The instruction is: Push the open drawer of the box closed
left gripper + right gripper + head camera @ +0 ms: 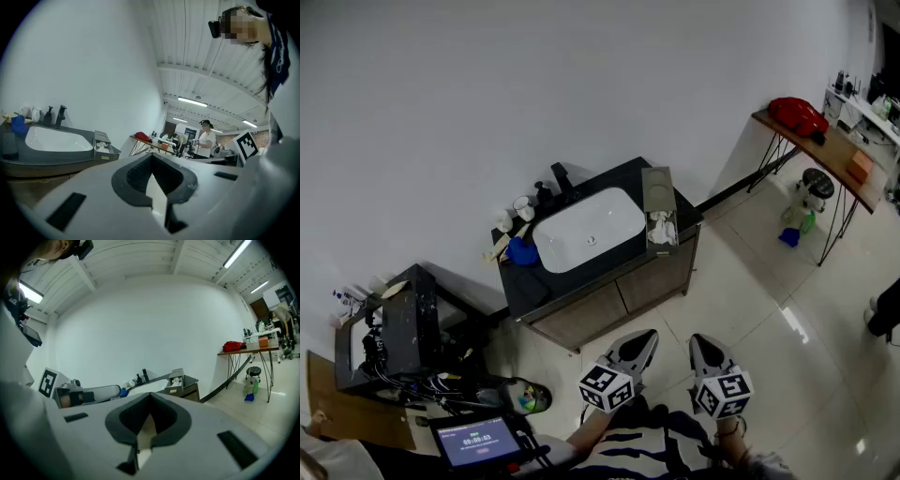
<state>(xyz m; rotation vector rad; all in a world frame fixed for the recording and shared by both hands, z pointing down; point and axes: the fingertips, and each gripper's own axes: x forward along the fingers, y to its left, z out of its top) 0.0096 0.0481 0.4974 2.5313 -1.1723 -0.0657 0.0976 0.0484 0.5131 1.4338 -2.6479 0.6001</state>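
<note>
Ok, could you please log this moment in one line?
drawer of small grey box: open | left gripper: shut, empty | right gripper: shut, empty | both far from box

Plain white wall (534,84) across far side. Glossy pale tiled floor (769,314), glare patch at right. Ahead of me, against wall: dark-topped table (614,302) with wooden cabinet fronts, white basin (589,230) sunk in top, black tap (561,176) at far edge. Far right: wooden side table (830,150) on thin black legs, round stool (817,180) by them. Near left: black rack (394,337) with cables. Ribbed white ceiling (140,258), strip lights (192,101) lit.
</note>
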